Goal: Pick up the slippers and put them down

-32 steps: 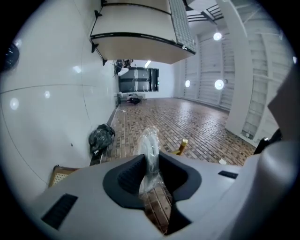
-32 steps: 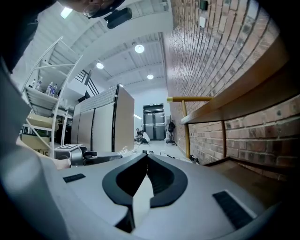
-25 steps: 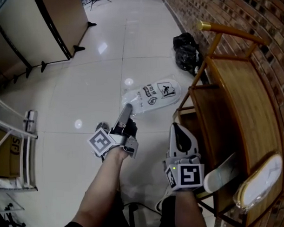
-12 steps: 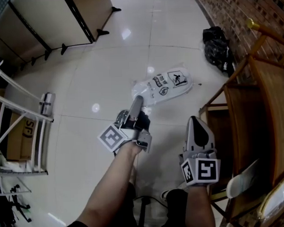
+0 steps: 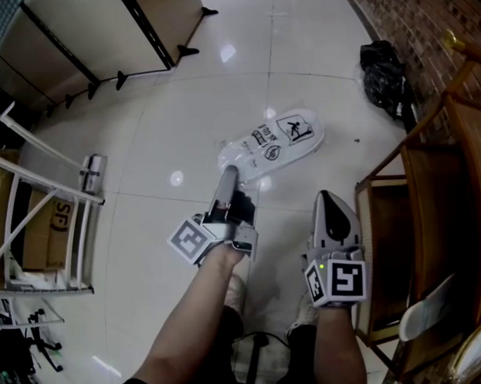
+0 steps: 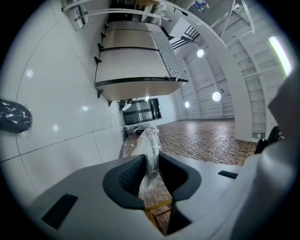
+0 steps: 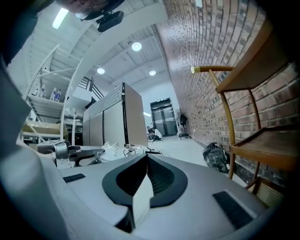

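A pair of white slippers sealed in a clear printed plastic bag [image 5: 274,139] sticks out ahead of my left gripper [image 5: 228,178] over the white tiled floor. That gripper is shut on the bag's near edge. In the left gripper view the crumpled plastic [image 6: 149,140] is pinched between the dark pads of the left gripper [image 6: 149,173]. My right gripper [image 5: 333,206] is beside the wooden rack, shut, with nothing in it. In the right gripper view the right gripper [image 7: 147,176] has its pads together. More white slippers [image 5: 427,307] lie on the rack's lower shelf.
The wooden rack [image 5: 429,181] stands at the right against a brick wall. A black bag [image 5: 386,72] lies on the floor by the wall. A white metal shelf [image 5: 45,225] with a cardboard box is at the left; partition boards [image 5: 116,26] stand beyond.
Both grippers have moved away from the wooden rack and a little lower. The bagged slippers stayed in the left gripper. The rack has slid toward the view's right edge.
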### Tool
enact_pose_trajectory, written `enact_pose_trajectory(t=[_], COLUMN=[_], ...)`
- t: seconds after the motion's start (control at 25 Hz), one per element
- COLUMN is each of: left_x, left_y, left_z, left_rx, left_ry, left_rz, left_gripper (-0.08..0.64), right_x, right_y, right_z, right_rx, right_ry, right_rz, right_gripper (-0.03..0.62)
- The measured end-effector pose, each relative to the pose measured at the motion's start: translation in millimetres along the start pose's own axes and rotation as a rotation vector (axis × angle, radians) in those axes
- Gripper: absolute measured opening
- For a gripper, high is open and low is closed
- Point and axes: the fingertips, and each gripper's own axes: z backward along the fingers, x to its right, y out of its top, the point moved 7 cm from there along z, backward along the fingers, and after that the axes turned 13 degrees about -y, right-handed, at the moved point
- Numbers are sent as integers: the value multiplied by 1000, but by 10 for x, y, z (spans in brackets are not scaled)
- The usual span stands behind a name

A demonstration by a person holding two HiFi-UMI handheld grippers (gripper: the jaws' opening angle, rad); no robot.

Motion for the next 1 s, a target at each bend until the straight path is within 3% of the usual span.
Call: enact_pose_trajectory(t=[0.16, 0.52, 0.6, 0.76, 1.0], left_x=[-42, -98, -206, -561, -1008], left_y=[-24, -32, -95, -245, -396], left_z=[40, 41, 143, 504, 776], left_rx=[-28, -23, 8, 159, 186], left_ry=[7, 58, 90, 161, 225], left_rz=[-41, -13, -2, 74, 101], left_gripper=[80, 80, 80, 80, 80], right_x=[123, 98, 94, 32, -184], right_y=[-76, -39, -118, -357, -554], right_z=[-24, -286, -313, -292, -358], right_rx=[-7, -99, -130, -164, -227], right_ry=[-29, -74, -80, -87, -45], right_rz=[-6, 29, 35, 3, 50], right_gripper=[11, 11, 11, 9, 11])
